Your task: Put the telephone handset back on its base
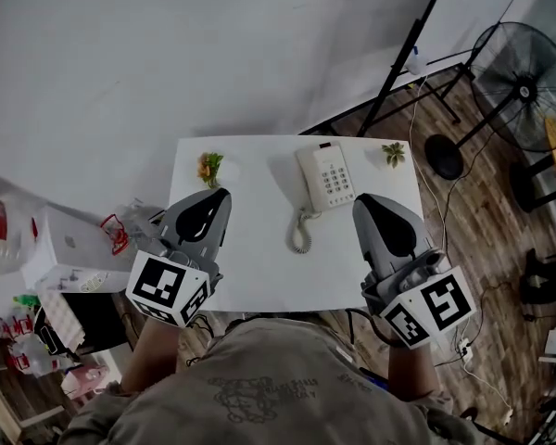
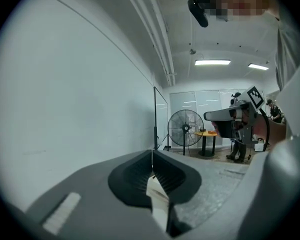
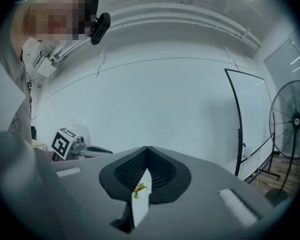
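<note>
A cream telephone point(image 1: 326, 176) stands at the back middle of the white table point(image 1: 259, 276). Its handset point(image 1: 307, 171) lies along the left side of the base, and the coiled cord point(image 1: 300, 231) trails toward me. Both grippers hover over the table's near half, pointing away from me. My left gripper point(image 1: 224, 193) is left of the phone, my right gripper point(image 1: 359, 200) just right of the cord. Both are shut with nothing held, the left gripper's point(image 2: 152, 156) and the right gripper's point(image 3: 147, 149) jaws meeting at the tips. Neither touches the phone.
Two small potted plants stand at the table's back, one left point(image 1: 209, 167), one right point(image 1: 394, 153). A floor fan point(image 1: 524, 86) and a black stand pole point(image 1: 408, 54) are at the right. Boxes and bags point(image 1: 69, 248) crowd the floor at the left, cables point(image 1: 463, 341) at the right.
</note>
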Motion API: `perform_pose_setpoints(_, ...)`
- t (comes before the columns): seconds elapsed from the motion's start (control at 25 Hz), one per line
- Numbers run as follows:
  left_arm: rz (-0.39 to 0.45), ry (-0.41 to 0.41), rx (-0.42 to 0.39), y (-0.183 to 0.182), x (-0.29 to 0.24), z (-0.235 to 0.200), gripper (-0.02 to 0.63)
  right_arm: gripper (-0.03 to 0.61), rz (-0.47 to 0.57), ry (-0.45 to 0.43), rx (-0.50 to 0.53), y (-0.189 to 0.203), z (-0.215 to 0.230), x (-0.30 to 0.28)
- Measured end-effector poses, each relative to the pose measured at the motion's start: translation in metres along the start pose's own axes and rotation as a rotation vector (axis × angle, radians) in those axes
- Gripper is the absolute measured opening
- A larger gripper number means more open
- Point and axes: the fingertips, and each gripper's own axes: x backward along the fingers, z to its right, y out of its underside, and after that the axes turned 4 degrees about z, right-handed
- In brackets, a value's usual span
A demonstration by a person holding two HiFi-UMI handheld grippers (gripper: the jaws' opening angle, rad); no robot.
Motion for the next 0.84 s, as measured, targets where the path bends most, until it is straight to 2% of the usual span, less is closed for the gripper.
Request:
perform_pose_setpoints(0.2, -0.062, 0.03, 0.014, 0.031, -0.002, 0.013, 0.003, 0.025, -0.107, -0.006, -0.054, 0.049, -0.008, -0.007)
perform_pose_setpoints(0.36, -0.054, 0.044, 0.017, 0.029, 0.0, 0.019, 0.001, 0.025, -0.187, 0.006, -0.092, 0.083, -0.01, -0.007)
perform_pose_setpoints(0.48, -0.035, 0.048, 0.016, 0.023, -0.001, 0.019, 0.001, 0.025, -0.193, 0.022, -0.101, 0.088, -0.008, -0.006)
perform_pose_setpoints(0.84, -0.052, 0.06, 0.036, 0.028, 0.002, 0.022, 0.001, 0.025, -0.2, 0.054, -0.096, 0.093, -0.003, -0.005)
